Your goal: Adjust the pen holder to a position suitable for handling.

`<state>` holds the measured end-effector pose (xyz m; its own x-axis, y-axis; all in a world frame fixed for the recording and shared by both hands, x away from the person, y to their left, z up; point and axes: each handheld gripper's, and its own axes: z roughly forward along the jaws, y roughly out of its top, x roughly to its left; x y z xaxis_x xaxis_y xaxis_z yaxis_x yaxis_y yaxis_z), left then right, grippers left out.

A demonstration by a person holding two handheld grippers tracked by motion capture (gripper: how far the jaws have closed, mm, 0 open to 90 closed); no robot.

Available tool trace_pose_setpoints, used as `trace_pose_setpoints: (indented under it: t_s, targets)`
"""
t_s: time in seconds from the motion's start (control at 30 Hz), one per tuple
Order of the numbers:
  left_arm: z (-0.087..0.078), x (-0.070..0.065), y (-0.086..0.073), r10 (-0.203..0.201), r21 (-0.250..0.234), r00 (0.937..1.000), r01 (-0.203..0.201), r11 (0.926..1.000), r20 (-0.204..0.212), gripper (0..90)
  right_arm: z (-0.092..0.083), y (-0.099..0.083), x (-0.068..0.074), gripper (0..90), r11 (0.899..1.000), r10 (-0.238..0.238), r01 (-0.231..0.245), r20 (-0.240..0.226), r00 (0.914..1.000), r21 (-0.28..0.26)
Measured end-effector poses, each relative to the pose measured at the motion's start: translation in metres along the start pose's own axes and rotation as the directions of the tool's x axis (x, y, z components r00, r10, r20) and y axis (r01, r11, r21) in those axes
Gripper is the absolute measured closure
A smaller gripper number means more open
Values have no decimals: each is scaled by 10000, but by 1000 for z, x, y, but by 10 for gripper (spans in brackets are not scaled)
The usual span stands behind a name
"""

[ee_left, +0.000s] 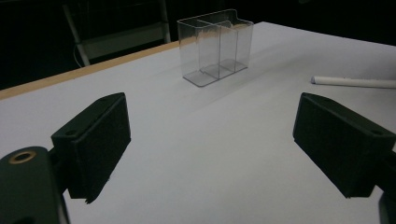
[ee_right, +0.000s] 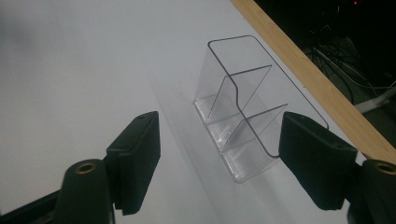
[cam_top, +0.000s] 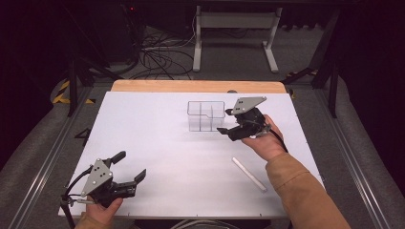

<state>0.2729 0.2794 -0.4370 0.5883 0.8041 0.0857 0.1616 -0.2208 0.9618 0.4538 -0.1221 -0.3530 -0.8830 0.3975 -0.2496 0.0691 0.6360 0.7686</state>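
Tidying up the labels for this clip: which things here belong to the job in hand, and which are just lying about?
In the job:
- clear divided holder, upright, empty
- right gripper, open beside it
- white stick on the table

Lying about:
- left gripper, open, idle
- floor cables
- white frame behind the table

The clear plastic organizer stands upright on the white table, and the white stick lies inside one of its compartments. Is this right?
Not quite. The white stick lies flat on the table, apart from the clear plastic organizer, whose compartments are empty. The high view shows this. The organizer does stand upright.
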Motion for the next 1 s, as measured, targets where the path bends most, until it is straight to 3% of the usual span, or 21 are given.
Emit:
trace_pose_setpoints:
  t_s: [0.6, 0.83, 1.0]
  targets:
    - [0, 1, 0, -43, 5, 10000, 43, 10000, 54, 119, 36, 7, -18, 371, 9976, 342, -311, -495, 9982, 614]
    - [0, 2, -1, -36, -17, 10000, 36, 10000, 34, 119, 60, 19, -23, 424, 9901, -191, 259, -504, 9985, 1382]
    - [-1, 3, -1, -104, -43, 9999, 104, 9999, 78, 119, 73, 23, -25, 452, 9853, -366, 449, -529, 9979, 1650]
